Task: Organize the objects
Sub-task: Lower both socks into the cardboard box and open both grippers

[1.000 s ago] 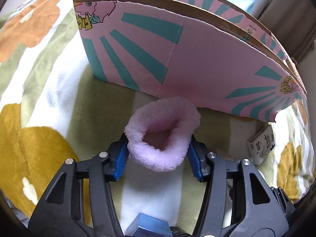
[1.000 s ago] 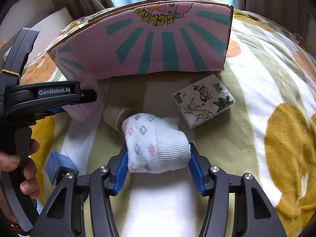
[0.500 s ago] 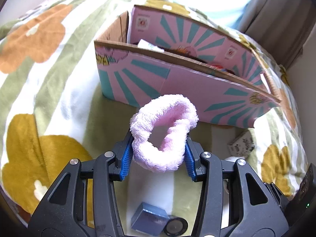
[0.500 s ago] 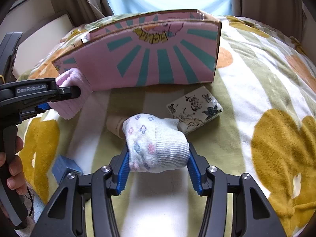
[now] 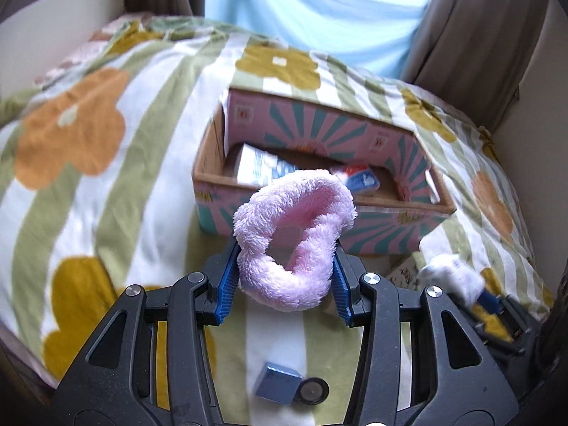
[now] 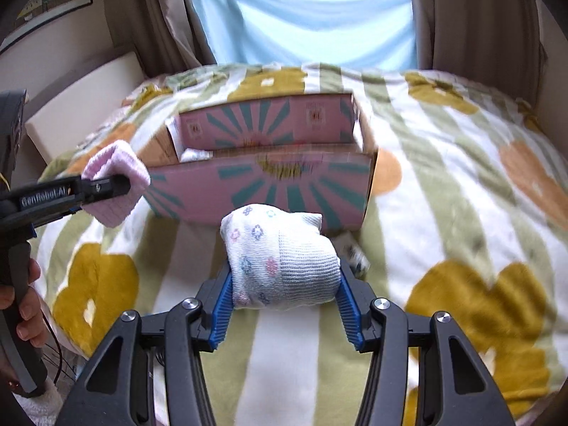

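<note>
My left gripper (image 5: 282, 277) is shut on a fluffy pink band (image 5: 294, 234), held in the air in front of the open pink-and-teal cardboard box (image 5: 383, 223). The band also shows at the left of the right wrist view (image 6: 115, 181). My right gripper (image 6: 284, 296) is shut on a rolled white sock with small flowers (image 6: 280, 259), held above the blanket before the box's near wall (image 6: 262, 188). The sock also shows at the right of the left wrist view (image 5: 452, 277). Packets (image 5: 259, 168) lie inside the box.
A small blue box (image 5: 278, 383) and a round dark lid (image 5: 312, 390) lie on the flowered blanket (image 5: 88, 184) below my left gripper. A printed white packet (image 6: 355, 252) lies by the box's right corner. Curtains (image 6: 472, 17) and a window stand behind the bed.
Both grippers have risen and pulled back from the box with their loads. The box interior now shows from above in the left wrist view.
</note>
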Demonstrator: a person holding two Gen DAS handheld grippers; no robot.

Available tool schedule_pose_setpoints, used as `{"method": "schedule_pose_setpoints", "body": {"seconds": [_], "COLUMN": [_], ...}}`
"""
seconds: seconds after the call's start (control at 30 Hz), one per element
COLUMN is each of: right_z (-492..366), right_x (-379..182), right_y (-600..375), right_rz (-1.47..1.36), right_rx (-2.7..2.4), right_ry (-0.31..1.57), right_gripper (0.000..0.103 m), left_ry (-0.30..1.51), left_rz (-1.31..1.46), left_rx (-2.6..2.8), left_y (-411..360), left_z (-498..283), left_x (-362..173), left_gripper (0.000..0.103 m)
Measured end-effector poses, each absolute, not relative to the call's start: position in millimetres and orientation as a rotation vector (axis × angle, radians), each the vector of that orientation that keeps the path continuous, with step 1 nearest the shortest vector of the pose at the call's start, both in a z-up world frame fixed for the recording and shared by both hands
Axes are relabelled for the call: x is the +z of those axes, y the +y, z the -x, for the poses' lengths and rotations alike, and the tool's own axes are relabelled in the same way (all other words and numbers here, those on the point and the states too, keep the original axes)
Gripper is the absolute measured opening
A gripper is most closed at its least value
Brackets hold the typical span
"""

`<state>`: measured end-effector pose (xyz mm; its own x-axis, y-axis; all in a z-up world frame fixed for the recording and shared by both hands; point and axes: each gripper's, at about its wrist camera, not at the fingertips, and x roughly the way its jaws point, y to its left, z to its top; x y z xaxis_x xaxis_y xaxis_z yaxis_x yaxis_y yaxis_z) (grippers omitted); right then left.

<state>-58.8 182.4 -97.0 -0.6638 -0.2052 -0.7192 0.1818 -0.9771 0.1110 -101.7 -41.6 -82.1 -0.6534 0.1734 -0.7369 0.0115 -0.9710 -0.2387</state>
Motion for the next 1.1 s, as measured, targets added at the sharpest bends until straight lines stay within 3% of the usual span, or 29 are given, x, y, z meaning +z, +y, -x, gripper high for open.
{"method": "schedule_pose_setpoints", "body": {"seconds": [0.47,0.83,1.1], "right_z": [147.4,233.3,268.4], "right_x": [-13.4,-40.2,-74.4], "right_y": [166.7,134.0,121.0], "right_rz": [-1.088,-1.267,-1.384], "right_rx": [-2.677,-2.554,-2.483], "right_ry": [0.03,0.017,-0.052], "right_gripper": [0.048,0.048,0.048], "left_ry": [-0.257,-0.172,-0.206], "left_rz": [1.248,1.339,1.427], "left_rx": [2.731,2.669,2.61], "left_y": [-54.2,-47.2,-48.5], "left_z": [178.7,249.1,276.1], "left_x": [-41.3,-64.2,-95.8], "left_gripper": [0.041,0.041,0.041]}}
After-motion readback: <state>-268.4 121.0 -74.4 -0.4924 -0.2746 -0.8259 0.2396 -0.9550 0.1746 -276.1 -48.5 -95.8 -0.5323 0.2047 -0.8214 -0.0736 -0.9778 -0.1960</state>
